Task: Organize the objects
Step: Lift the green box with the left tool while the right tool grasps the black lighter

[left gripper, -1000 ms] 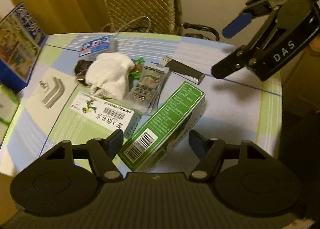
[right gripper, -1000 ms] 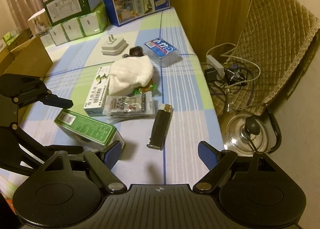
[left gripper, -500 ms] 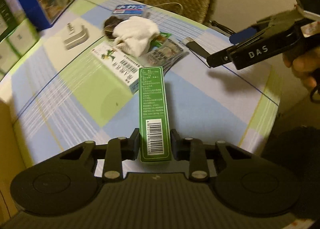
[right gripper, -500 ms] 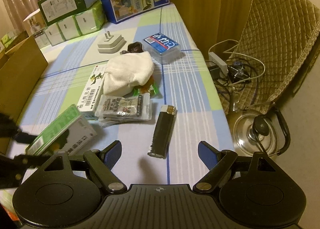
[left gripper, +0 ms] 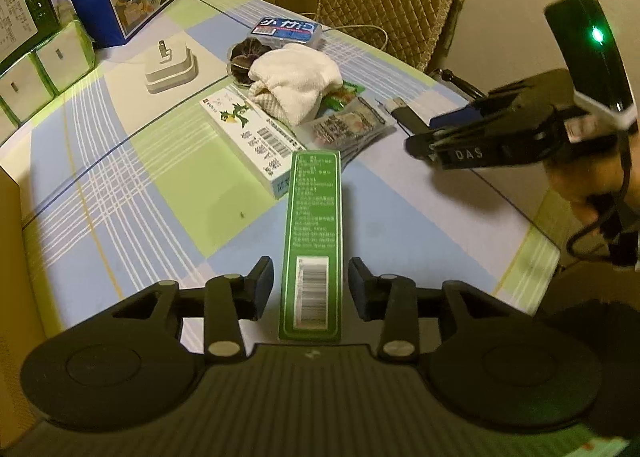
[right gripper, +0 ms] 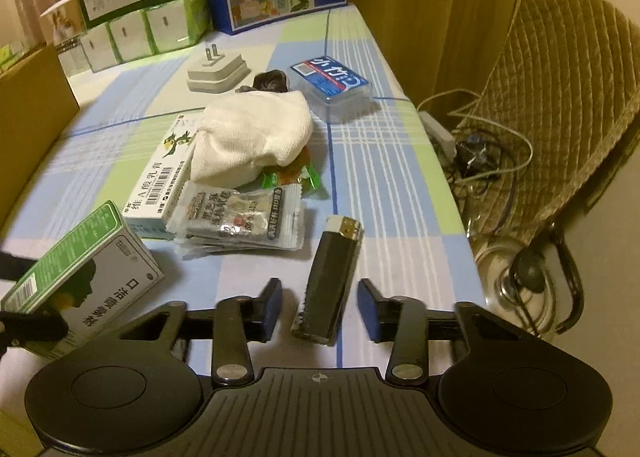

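Left wrist view is showing the left hand-held gripper [left gripper: 310, 289] with the green box [left gripper: 313, 233] standing on its narrow edge between the two fingers. A gap is showing on each side of the box, so the jaws are sitting released rather than clamped, and whether the box is resting on the checked surface [left gripper: 132, 185] or is still tipping cannot be told. For a clean placement, the person is best easing this gripper straight back along the box's length, so neither finger is clipping a side and toppling it onto the white box [left gripper: 248, 137] just beyond.

Right wrist view is showing the right hand-held gripper [right gripper: 319, 309] spread wide with the black lighter [right gripper: 330, 277] lying between its fingers, near end close to the palm, untouched by either pad. The green box is showing at the left edge, tilted, beside the snack packets [right gripper: 244, 219]. To grasp well, the gripper is needing to drop level with the surface, centre on the lighter's middle and close across its narrow width.
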`<move>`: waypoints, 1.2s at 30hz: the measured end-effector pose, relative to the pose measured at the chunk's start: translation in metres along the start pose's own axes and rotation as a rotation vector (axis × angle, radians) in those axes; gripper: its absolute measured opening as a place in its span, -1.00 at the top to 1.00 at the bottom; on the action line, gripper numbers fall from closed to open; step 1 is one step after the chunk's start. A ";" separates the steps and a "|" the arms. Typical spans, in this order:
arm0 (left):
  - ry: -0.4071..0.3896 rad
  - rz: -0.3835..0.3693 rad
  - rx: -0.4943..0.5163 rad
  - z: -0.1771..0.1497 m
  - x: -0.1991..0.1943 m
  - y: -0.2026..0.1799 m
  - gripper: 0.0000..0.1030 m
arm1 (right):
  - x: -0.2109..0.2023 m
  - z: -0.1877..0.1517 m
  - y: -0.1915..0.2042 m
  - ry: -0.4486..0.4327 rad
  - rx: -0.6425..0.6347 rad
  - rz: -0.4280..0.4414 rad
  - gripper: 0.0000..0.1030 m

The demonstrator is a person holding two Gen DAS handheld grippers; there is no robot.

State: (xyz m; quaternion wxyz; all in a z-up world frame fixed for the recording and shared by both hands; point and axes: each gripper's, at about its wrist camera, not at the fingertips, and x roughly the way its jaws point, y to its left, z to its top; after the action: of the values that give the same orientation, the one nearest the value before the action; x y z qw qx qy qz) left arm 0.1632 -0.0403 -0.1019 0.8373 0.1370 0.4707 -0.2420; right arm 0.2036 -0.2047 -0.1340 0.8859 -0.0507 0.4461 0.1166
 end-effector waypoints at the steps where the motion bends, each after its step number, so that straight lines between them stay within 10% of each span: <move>1: 0.001 0.000 -0.001 0.002 0.001 0.000 0.31 | 0.000 0.000 -0.001 0.004 -0.001 0.003 0.64; 20: 0.030 0.148 -0.193 -0.025 -0.010 0.021 0.50 | -0.019 -0.019 0.015 0.044 -0.042 0.081 0.63; 36: 0.060 0.121 -0.195 -0.018 -0.002 0.027 0.51 | -0.013 -0.016 0.022 0.026 -0.062 0.044 0.64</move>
State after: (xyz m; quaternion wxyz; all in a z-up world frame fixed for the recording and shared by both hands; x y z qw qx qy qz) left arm 0.1639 -0.0084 -0.1100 0.8454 0.0903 0.5076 -0.1397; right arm 0.1779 -0.1882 -0.1332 0.8753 -0.0698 0.4546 0.1491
